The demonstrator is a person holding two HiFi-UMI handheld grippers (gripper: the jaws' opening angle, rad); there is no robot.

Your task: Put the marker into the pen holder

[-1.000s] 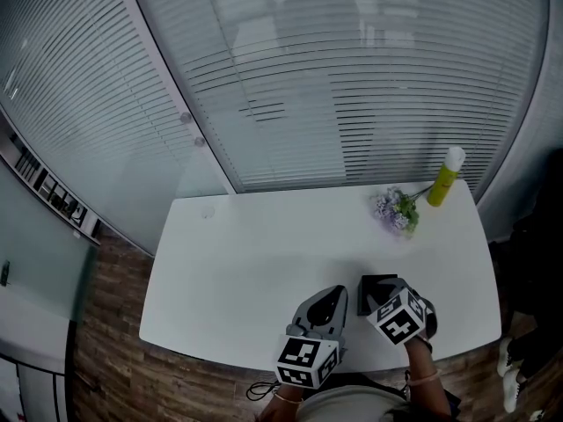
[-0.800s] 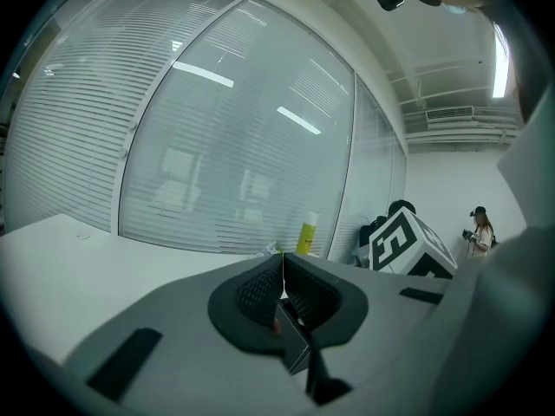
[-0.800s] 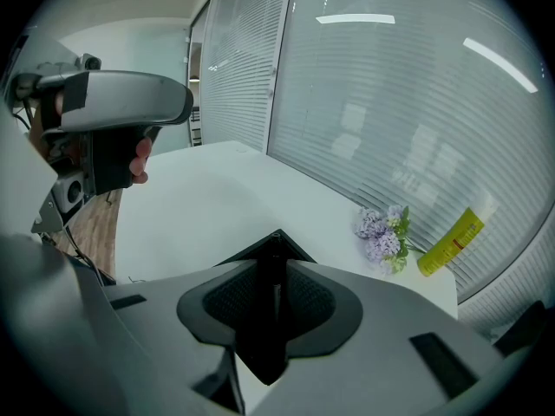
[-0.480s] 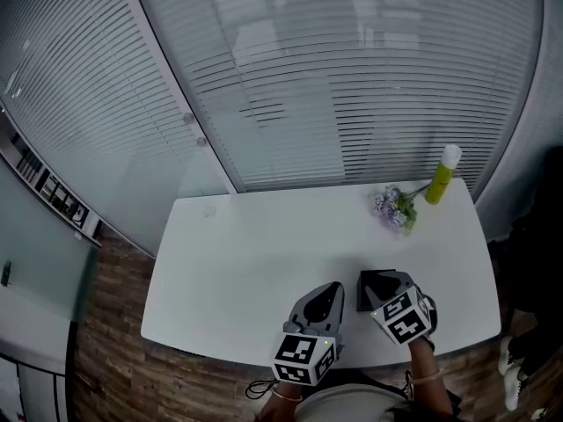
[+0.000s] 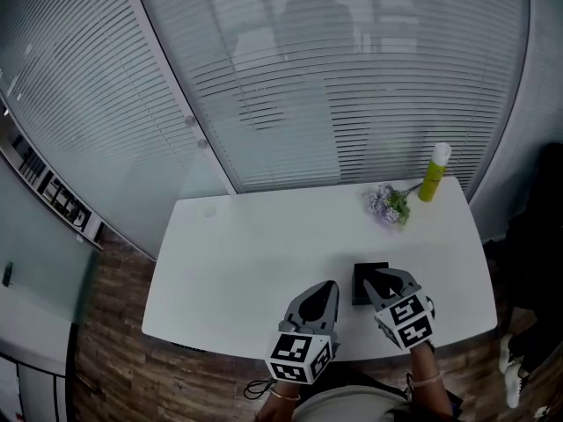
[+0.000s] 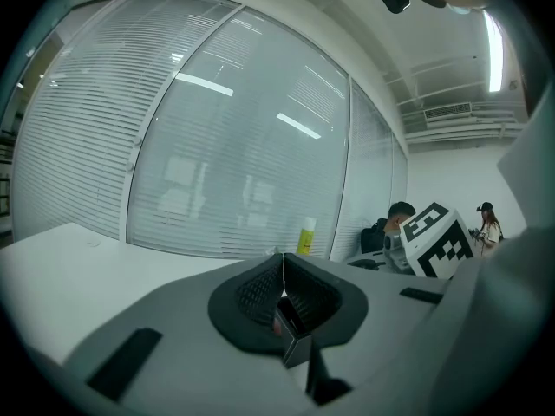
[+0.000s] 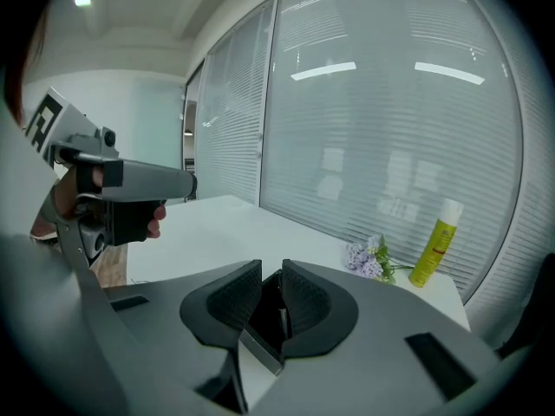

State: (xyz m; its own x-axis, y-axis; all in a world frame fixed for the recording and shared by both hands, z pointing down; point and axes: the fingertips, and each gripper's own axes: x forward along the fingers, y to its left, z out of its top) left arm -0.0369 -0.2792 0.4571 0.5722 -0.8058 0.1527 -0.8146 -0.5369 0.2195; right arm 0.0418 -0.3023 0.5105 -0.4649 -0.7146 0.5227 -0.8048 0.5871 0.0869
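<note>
Your right gripper [image 5: 382, 280] hangs over the holder [image 5: 361, 288] by the table's [image 5: 246, 262] front edge, jaws a crack apart, empty. Your left gripper [image 5: 329, 288], closed and empty, sits just left. No marker shows.

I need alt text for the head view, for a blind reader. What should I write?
From above, two hand-held grippers hover at the near edge of a white table, the right gripper over a black pen holder, the left gripper beside it. A yellow bottle and purple flowers sit at the far right.
</note>
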